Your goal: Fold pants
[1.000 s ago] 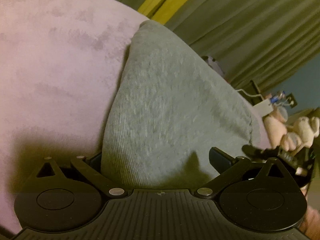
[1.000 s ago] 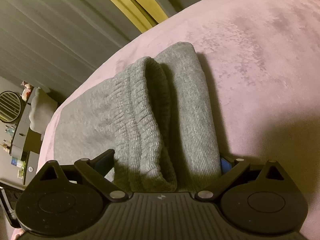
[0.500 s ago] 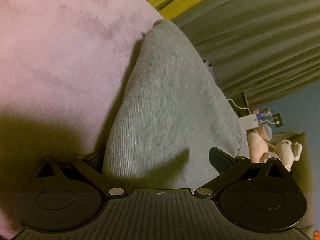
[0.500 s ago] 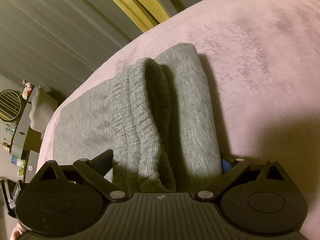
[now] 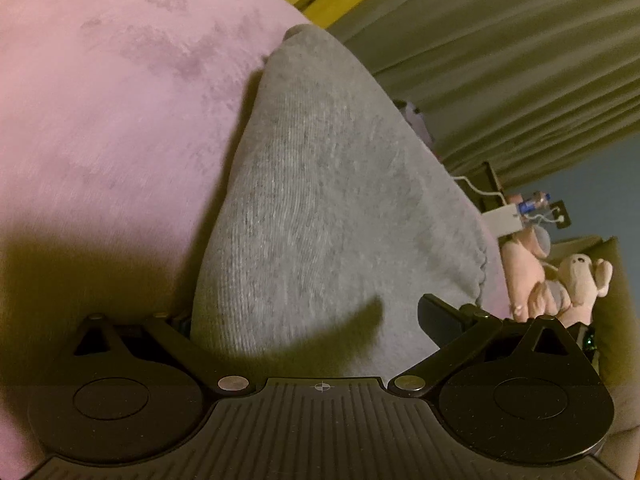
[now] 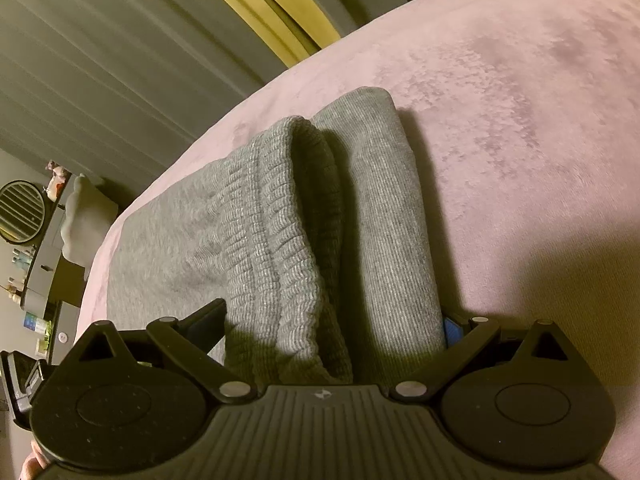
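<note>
In the left wrist view, I am holding my left gripper [image 5: 308, 320] at the bottom of the frame. Its fingers are spread wide, and the gray pants [image 5: 320, 208] are running up between them to the top middle. I cannot tell if they are pinching the cloth. The pants are lying on the pink bed cover [image 5: 112, 120]. Stuffed toys [image 5: 576, 280] are sitting at the right edge.

In the right wrist view, my right gripper [image 6: 334, 324] is at the bottom too. Its fingers are sitting on both sides of the thick folded bundle, touching it, so I think I am gripping it. The stretchy waistband [image 6: 276, 240] is resting on top, in the middle. I am holding both ends so the fold stays neat.
</note>
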`<state>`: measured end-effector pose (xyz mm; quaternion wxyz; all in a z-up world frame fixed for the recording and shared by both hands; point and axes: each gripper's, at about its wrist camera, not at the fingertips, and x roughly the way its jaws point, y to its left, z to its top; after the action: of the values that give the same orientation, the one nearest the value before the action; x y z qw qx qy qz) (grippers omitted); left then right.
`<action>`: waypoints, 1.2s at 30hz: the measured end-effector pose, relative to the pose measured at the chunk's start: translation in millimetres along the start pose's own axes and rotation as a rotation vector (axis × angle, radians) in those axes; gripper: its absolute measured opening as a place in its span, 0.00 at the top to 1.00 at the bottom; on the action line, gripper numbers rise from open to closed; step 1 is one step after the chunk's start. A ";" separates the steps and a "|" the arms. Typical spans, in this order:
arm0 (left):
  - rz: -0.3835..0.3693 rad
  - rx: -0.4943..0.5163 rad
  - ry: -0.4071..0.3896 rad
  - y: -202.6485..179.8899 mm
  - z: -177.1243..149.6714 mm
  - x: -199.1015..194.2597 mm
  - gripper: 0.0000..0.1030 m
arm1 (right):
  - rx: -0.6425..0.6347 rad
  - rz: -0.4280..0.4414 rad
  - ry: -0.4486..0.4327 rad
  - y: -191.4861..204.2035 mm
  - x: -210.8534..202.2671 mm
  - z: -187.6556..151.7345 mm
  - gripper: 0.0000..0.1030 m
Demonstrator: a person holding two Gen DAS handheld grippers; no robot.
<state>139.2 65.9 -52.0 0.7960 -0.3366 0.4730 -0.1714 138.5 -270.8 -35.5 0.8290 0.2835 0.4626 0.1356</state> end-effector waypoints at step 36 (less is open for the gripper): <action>0.029 -0.011 0.023 -7.6 3.4 2.0 0.02 | -0.024 -0.008 -0.015 8.4 6.5 -2.3 0.03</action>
<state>143.5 60.5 -46.9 0.7910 -0.3321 0.4878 -0.1611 140.4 -260.1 -36.0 0.8364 0.2725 0.4557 0.1357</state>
